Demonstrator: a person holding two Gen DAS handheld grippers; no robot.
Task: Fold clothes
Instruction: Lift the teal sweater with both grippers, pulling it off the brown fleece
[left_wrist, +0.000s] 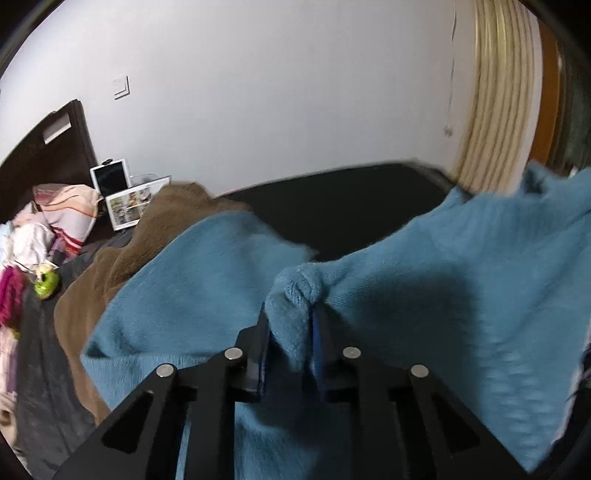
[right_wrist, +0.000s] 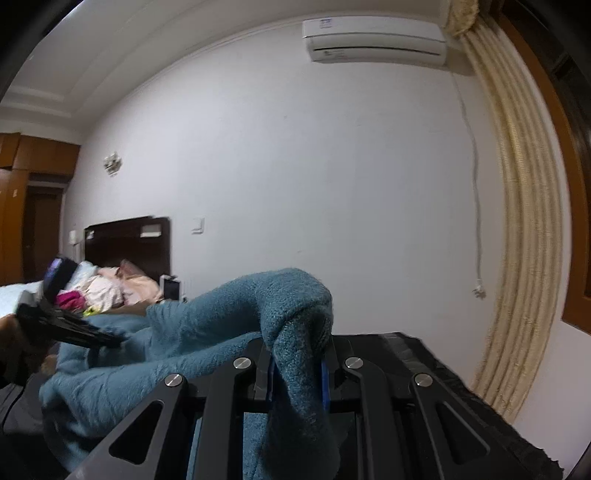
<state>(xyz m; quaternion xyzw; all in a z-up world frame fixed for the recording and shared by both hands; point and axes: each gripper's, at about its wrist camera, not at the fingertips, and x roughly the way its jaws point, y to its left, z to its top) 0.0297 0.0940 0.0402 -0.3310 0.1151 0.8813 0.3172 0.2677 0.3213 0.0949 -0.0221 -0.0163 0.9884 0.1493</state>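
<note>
Two grips carry the blue knitted sweater (left_wrist: 207, 280) right now: our left gripper (left_wrist: 290, 332) has its fingers closed on a bunched fold of the knit, and our right gripper (right_wrist: 297, 363) has its fingers nipped shut on another bunched edge that humps up and spills over the tips. Between the two holds the sweater hangs lifted and slack, sagging below both sets of fingers instead of lying flat. Beyond the left fingers a dark bed surface (left_wrist: 332, 206) shows; off to their left lies a brown garment (left_wrist: 122, 251), and farther left a heap of pink and white bedding (left_wrist: 55, 218) beside a green apple (left_wrist: 46, 284). From the right wrist we see the left gripper far to the left of our fingers, with the knit stretched across to it. We judge the fold barely begun: the sweater is picked up but shows no neat crease, so spreading it, doubling it over and smoothing it are all left, and the brown garment seems untouched
</note>
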